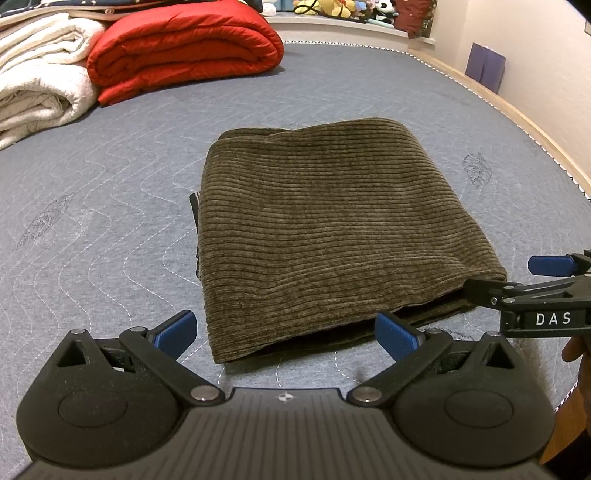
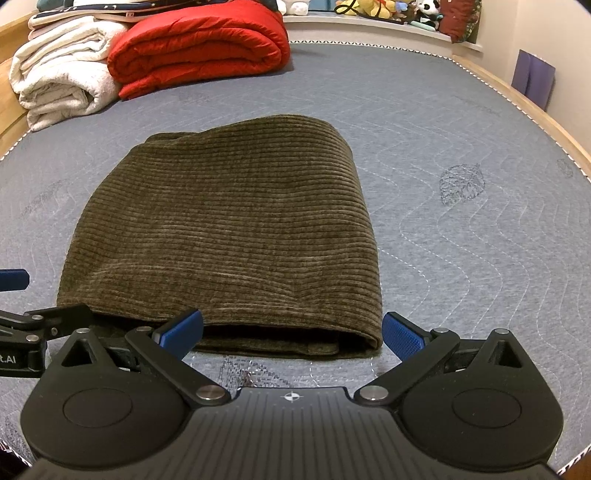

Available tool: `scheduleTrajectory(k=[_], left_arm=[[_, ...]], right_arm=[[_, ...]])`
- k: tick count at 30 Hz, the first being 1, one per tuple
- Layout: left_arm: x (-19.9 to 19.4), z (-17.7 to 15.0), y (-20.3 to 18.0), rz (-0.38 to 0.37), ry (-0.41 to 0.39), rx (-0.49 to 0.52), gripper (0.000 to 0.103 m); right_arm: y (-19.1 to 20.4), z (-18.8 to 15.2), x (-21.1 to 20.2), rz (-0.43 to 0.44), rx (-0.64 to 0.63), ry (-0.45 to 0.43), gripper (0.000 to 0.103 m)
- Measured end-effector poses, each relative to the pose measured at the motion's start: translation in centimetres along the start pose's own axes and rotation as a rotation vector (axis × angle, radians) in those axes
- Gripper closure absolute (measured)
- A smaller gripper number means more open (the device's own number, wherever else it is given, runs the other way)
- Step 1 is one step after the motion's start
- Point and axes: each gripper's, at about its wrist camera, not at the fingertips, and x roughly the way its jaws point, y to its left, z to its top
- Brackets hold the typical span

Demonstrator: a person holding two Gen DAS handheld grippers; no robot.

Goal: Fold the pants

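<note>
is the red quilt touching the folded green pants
Apart. In the right wrist view a broad strip of bare grey mattress lies between the red quilt and the far edge of the pants.

A grey quilted mattress [image 2: 461,122] is filling the room, a wooden bed frame [image 2: 524,105] is edging it, and cream walls [image 2: 554,33] are standing behind.

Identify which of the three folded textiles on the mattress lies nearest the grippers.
The olive corduroy pants, folded just ahead of both open grippers. The red quilt and the white blanket sit far back, side by side.
</note>
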Motion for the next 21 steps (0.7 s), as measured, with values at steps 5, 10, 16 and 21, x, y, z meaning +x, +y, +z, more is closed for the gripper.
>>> scheduleTrajectory(k=[5,10,16,21], left_arm=[[0.02,-0.03,-0.13,0.001,0.000,0.003,0.000],[0.05,-0.04,-0.15,0.001,0.000,0.003,0.000],[0.11,-0.04,-0.22,0.001,-0.001,0.006,0.000],[0.13,-0.07,-0.21,0.001,0.000,0.007,0.000]], right_arm=[[-0.01,0.00,0.02,0.000,0.000,0.001,0.001],[-0.02,-0.03,0.03,0.000,0.001,0.001,0.001],[-0.04,-0.07,0.08,0.001,0.000,0.002,0.001],[-0.01,-0.10,0.09,0.000,0.000,0.003,0.001]])
